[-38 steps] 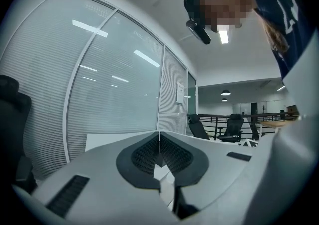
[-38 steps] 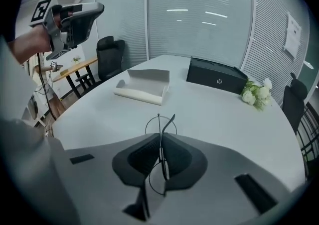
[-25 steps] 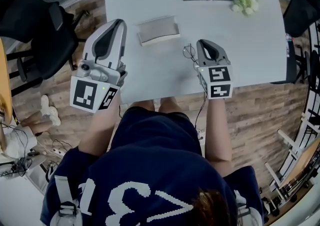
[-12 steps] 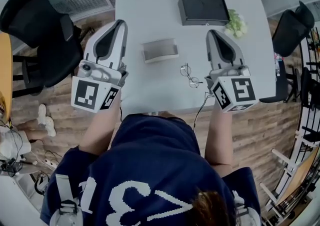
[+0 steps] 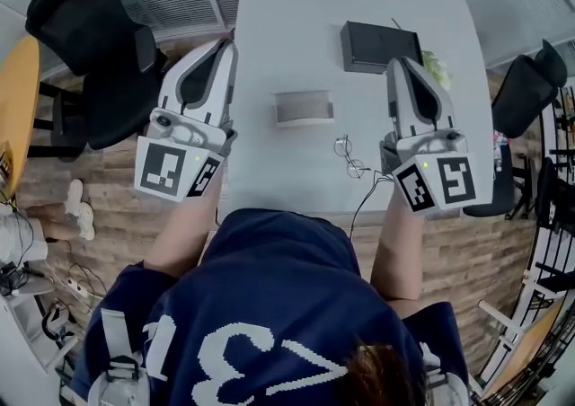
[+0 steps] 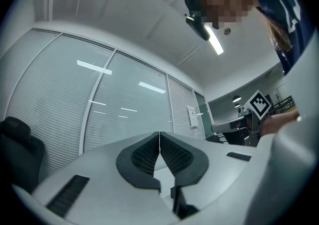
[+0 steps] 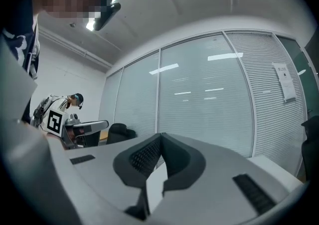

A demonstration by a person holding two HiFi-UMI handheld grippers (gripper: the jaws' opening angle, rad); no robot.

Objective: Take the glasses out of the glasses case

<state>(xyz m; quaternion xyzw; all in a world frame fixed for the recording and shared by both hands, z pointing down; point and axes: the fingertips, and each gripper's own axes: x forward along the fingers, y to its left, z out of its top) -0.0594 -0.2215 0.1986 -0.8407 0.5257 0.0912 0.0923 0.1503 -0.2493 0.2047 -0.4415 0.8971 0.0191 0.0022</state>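
Both tools are held above the bench (image 5: 287,9) with their jaws pressed together on nothing: the left tool (image 5: 225,46) left of centre, the right tool (image 5: 402,64) right of centre. Between them the glasses (image 5: 349,158) lie on the bench, near the grey glasses case (image 5: 304,108), to its lower right.

A black box (image 5: 380,47) lies far back on the white table (image 5: 296,9) with a green bunch (image 5: 438,65) just beside it, while a left chair (image 5: 90,27) and a right chair (image 5: 526,90) flank the table on the wood floor (image 5: 467,242).
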